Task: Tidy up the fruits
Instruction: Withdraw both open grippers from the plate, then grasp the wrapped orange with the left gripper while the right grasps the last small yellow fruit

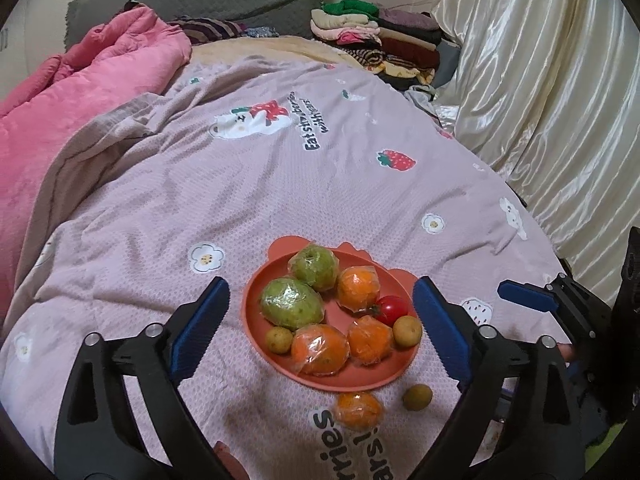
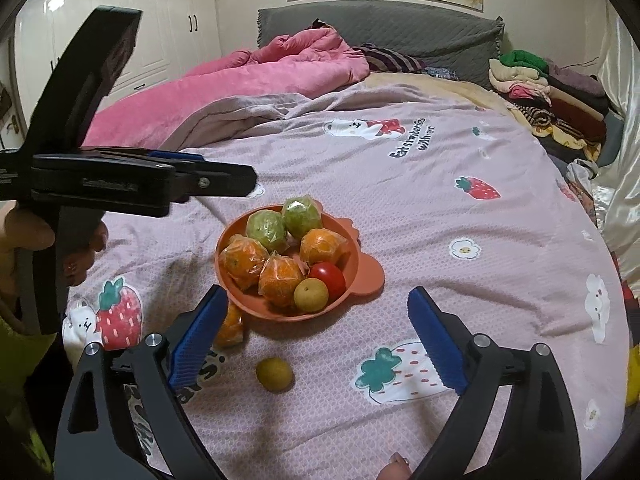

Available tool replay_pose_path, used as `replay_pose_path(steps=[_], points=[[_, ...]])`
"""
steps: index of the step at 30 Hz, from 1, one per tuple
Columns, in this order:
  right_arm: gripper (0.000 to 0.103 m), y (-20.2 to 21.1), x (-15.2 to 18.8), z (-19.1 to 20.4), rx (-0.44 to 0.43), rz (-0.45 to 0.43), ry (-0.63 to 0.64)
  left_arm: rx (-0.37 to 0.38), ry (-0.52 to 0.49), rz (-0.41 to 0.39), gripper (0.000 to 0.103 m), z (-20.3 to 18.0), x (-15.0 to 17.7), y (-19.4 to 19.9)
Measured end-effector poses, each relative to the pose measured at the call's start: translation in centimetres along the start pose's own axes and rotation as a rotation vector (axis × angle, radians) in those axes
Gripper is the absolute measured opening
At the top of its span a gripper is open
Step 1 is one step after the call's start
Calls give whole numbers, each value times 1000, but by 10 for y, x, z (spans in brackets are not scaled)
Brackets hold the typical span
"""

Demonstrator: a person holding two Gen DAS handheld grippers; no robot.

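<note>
An orange bear-shaped plate (image 1: 260,300) (image 2: 360,276) sits on the pink bedspread. It holds two wrapped green fruits (image 1: 290,303), three wrapped oranges (image 1: 320,349), a red tomato (image 1: 394,309) and two small yellow-green fruits (image 1: 407,331). A wrapped orange (image 1: 358,410) (image 2: 231,326) and a small yellow-green fruit (image 1: 417,397) (image 2: 274,374) lie on the bedspread in front of the plate. My left gripper (image 1: 320,332) is open and empty above the plate. My right gripper (image 2: 316,332) is open and empty above the loose small fruit.
A pink quilt (image 1: 80,112) lies bunched at the left. Folded clothes (image 1: 380,40) are stacked at the far right by the cream curtain (image 1: 540,100). The left gripper's side (image 2: 120,176) shows at the left of the right wrist view.
</note>
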State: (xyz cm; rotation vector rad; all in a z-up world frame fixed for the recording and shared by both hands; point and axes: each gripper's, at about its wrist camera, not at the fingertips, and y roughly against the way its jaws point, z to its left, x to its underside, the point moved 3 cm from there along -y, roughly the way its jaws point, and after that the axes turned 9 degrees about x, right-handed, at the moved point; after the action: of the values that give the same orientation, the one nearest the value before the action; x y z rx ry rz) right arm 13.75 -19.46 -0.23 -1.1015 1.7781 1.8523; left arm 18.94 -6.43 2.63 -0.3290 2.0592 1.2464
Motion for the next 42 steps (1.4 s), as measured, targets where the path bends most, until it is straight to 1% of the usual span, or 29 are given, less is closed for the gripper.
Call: replay_pose_path(steps=[6, 18, 25, 35, 42], points=[[94, 7, 2, -2, 17, -3, -3, -12, 8, -26, 93, 2, 6, 17], [94, 14, 11, 2, 18, 1, 2, -44, 8, -30, 93, 0, 35, 35], [94, 19, 22, 8, 21, 11, 17, -47, 9, -18, 93, -3, 49, 39], [94, 15, 37, 16, 20, 45, 39, -50, 9, 7, 93, -7, 66, 38], [94, 11, 45, 16, 17, 63, 39, -53, 10, 19, 93, -8, 72, 34]])
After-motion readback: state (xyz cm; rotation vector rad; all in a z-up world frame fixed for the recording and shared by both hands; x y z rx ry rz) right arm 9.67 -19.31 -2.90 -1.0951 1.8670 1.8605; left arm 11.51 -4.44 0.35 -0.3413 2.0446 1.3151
